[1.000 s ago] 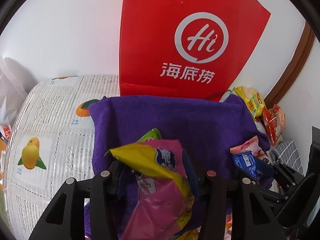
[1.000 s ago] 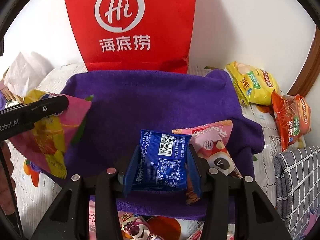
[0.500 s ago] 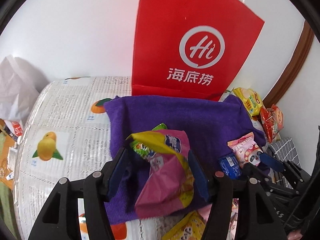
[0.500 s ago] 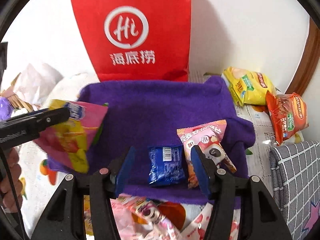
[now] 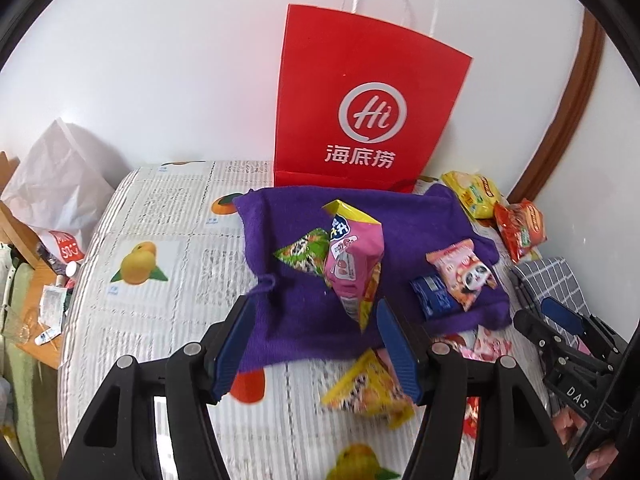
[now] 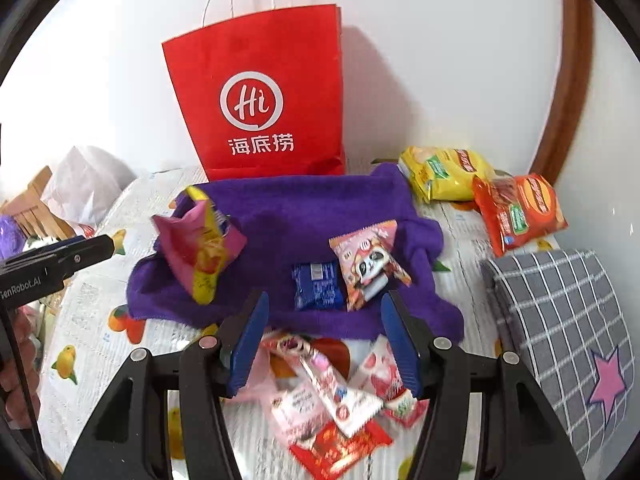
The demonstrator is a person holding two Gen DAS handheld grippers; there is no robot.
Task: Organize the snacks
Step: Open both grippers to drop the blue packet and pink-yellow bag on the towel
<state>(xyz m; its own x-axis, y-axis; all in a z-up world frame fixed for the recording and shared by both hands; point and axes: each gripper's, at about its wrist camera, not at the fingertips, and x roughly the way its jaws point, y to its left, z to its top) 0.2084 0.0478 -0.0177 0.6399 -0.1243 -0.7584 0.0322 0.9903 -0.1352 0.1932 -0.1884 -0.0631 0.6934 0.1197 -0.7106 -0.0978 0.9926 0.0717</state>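
Observation:
A purple towel (image 5: 280, 220) lies spread before a red paper bag (image 5: 360, 100). On its left part a pink and yellow snack bag (image 5: 354, 256) leans over a green packet (image 5: 304, 254). My left gripper (image 5: 314, 308) is open, above and in front of the towel, with nothing between its fingers. On the towel's right part lie a small blue packet (image 6: 318, 284) and a pink panda packet (image 6: 368, 264), side by side. My right gripper (image 6: 326, 300) is open, above and just in front of them, holding nothing.
A yellow packet (image 6: 444, 172) and an orange-red packet (image 6: 520, 212) lie at the back right. Several pink and red packets (image 6: 332, 400) and a yellow one (image 5: 368, 392) lie in front of the towel. A grey checked cushion (image 6: 560, 320) is at the right, a white plastic bag (image 5: 56, 184) at the far left.
Both grippers opened and drew back and upward. The left one let go of the pink and yellow bag, the right one the blue packet; both now rest on the towel.

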